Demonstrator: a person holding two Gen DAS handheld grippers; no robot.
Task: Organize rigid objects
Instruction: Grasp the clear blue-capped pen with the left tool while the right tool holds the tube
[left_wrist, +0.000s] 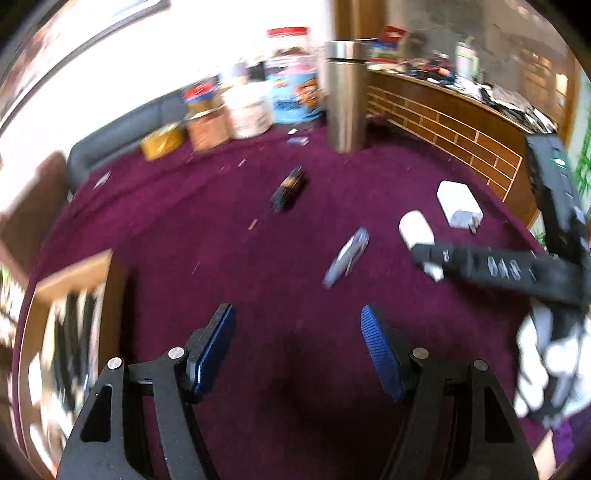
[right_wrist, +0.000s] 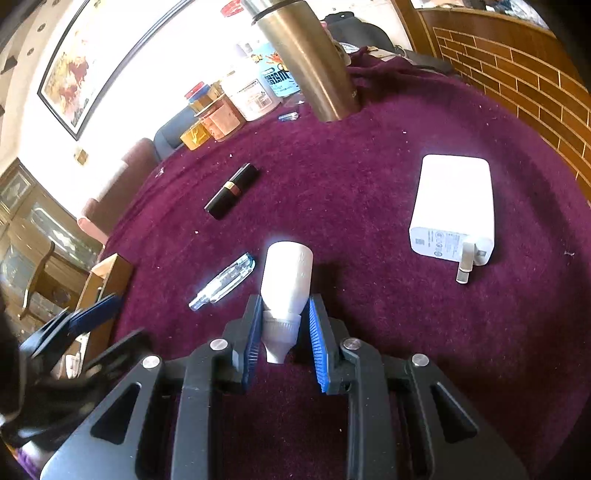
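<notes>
I count on the worktop (right_wrist: 369, 155), ahead of my tongs: one white bottle (right_wrist: 286, 277), one white charger (right_wrist: 456, 206), one black lipstick (right_wrist: 232, 190), one clear USB stick (right_wrist: 223, 282), one steel flask (right_wrist: 308, 62). Farther off, roughly five jars (right_wrist: 255, 94); blurred, count uncertain. One wooden box (right_wrist: 107, 273) left of the tongs.

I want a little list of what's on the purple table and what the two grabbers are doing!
surface: purple cloth
right hand-held gripper: shut on white bottle
left hand-held gripper: open, nothing between its pads
lying loose: charger, lipstick, clear USB stick
standing: steel flask, jars at the far edge
left edge: wooden box
</notes>
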